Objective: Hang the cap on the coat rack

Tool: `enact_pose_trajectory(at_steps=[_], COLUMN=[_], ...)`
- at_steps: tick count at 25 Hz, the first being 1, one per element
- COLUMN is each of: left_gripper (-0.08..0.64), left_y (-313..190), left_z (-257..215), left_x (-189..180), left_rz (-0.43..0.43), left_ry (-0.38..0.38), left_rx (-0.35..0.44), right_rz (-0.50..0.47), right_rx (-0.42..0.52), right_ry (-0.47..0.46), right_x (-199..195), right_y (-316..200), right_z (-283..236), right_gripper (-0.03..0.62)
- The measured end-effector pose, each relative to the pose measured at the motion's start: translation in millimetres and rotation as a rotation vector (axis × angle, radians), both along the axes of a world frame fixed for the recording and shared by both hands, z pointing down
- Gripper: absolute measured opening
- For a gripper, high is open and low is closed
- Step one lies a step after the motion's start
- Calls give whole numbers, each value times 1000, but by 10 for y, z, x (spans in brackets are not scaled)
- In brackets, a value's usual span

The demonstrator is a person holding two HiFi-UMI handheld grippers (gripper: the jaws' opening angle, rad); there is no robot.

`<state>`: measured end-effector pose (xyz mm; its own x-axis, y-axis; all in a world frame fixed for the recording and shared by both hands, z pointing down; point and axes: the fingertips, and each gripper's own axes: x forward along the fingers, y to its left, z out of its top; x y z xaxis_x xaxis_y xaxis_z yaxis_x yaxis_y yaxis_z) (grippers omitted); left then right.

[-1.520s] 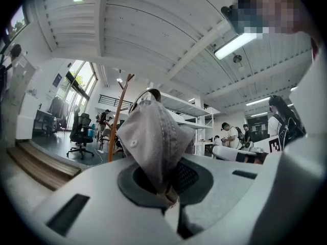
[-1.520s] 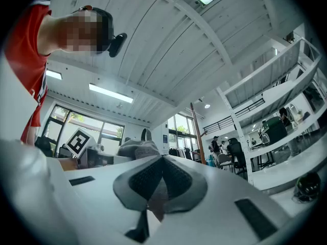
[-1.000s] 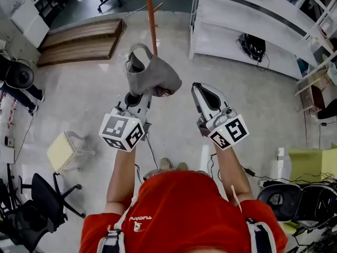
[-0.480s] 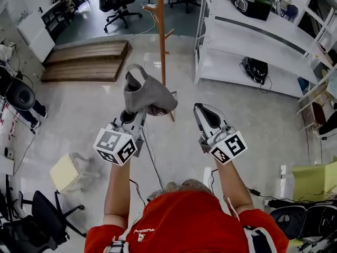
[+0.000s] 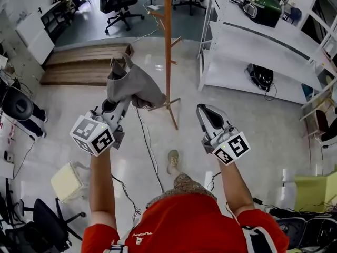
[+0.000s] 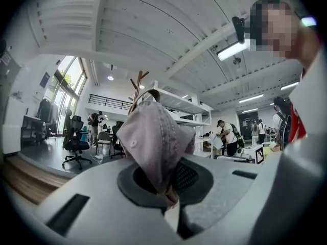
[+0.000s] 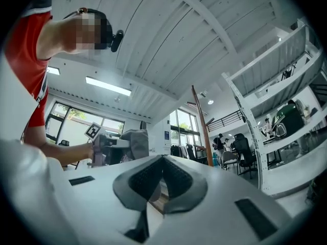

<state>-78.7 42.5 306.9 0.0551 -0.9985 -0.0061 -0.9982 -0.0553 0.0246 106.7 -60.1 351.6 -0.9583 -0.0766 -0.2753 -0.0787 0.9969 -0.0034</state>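
L gripper [image 5: 118,103]: jaws pressed together, pinching a fold of the grey cap [image 5: 132,82]. Cap bunches up & out past the jaw tips, crown hanging to the R of them, off the floor [image 5: 79,109]. In the L gripper view the fabric fills the gap btwn the pads and rises straight ahead.

Ahead-L of those jaws, well apart: wooden platform [image 5: 84,62] on the floor; farther ahead, an office chair [image 5: 118,1].

Coat rack [image 5: 168,46]: orange upright pole w/ short pegs, ahead & to the R of the L jaws, near the cap's edge in the head view; can't tell if they touch. It's ahead-L of the R jaws, apart from them.

R gripper [image 5: 204,110]: jaws pressed together, nothing btwn them, tips pointing fwd, level w/ the L one. From its own view the cap and L gripper show off to the L of its jaws.

Ahead-R of the R jaws: white shelving unit [image 5: 253,51].
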Motion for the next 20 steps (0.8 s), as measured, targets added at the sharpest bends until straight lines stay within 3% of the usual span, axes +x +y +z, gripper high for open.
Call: enact_pose_trajectory(at_steps=[7, 10, 15, 20], left_gripper=[15, 15, 15, 15], left_y=[-726, -1141, -1688, -2177], left_z=[-385, -626, -1042, -1657], left_x=[-971, -1339, -1690, -2080], left_rz=[17, 30, 112, 233], left_ry=[-16, -65, -174, -255], left_rx=[24, 23, 55, 26], right_rz=[-15, -21, -41, -23], right_rx=[51, 97, 173, 207], right_ry=[-47, -68, -91, -86], right_x=[-775, -1160, -1604, -1844], right_y=[-873, -1203, -1472, -1758], right_z=[-237, -474, -697, -971], right_gripper=[23, 23, 23, 23])
